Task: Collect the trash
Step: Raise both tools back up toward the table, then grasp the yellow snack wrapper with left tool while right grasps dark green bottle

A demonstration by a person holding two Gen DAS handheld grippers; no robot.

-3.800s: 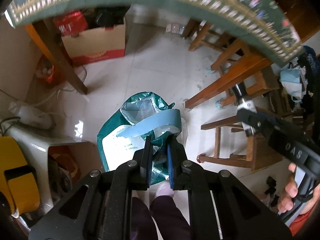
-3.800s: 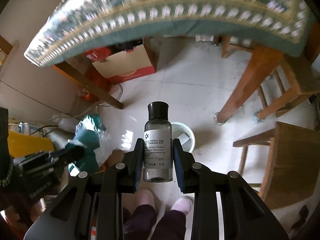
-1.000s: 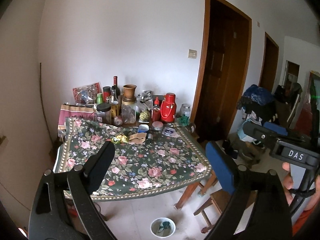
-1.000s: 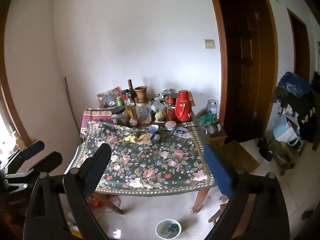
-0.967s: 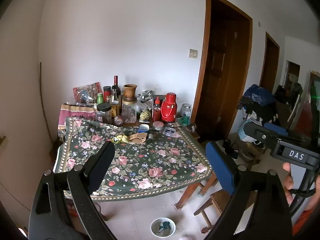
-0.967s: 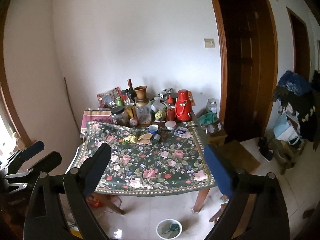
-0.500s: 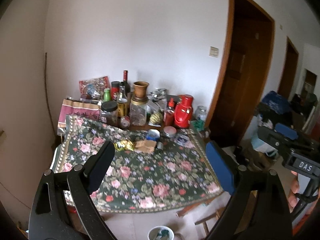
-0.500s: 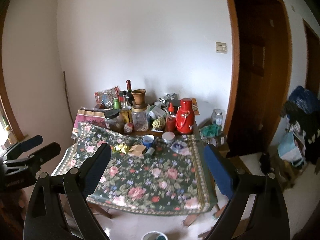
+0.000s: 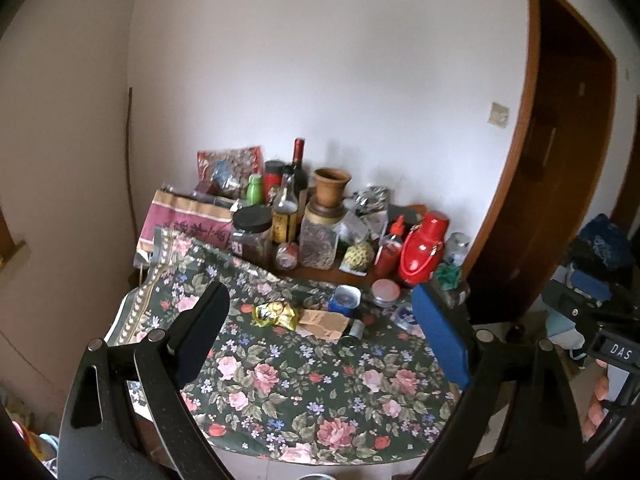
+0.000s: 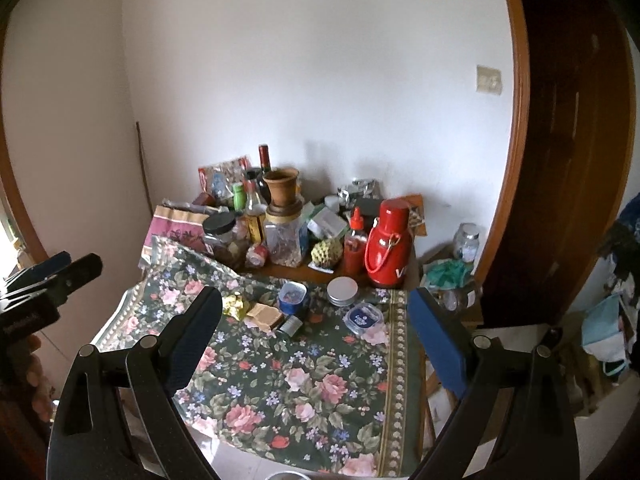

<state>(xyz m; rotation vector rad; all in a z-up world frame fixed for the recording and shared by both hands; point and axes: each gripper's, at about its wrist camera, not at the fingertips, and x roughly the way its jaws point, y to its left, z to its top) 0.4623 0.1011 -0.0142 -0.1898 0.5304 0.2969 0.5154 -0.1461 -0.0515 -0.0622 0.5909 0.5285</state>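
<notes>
Black left gripper (image 9: pixel 320 332), right gripper (image 10: pixel 314 334): fingers wide apart, empty.

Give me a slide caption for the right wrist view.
Open right tongs frame a floral tablecloth strewn with a yellow wrapper and cardboard scrap.

Trash on the floral tablecloth (image 9: pixel 304 380), mid-table, in a loose row: crumpled yellow foil wrapper (image 9: pixel 277 314), w/ a flattened brown paper packet (image 9: pixel 325 323) touching its right side. Small dark bottle (image 9: pixel 353 330) lies on its side just right of the packet. Blue cup (image 9: pixel 344 300) stands upright just behind the packet. All four lie free.
</notes>
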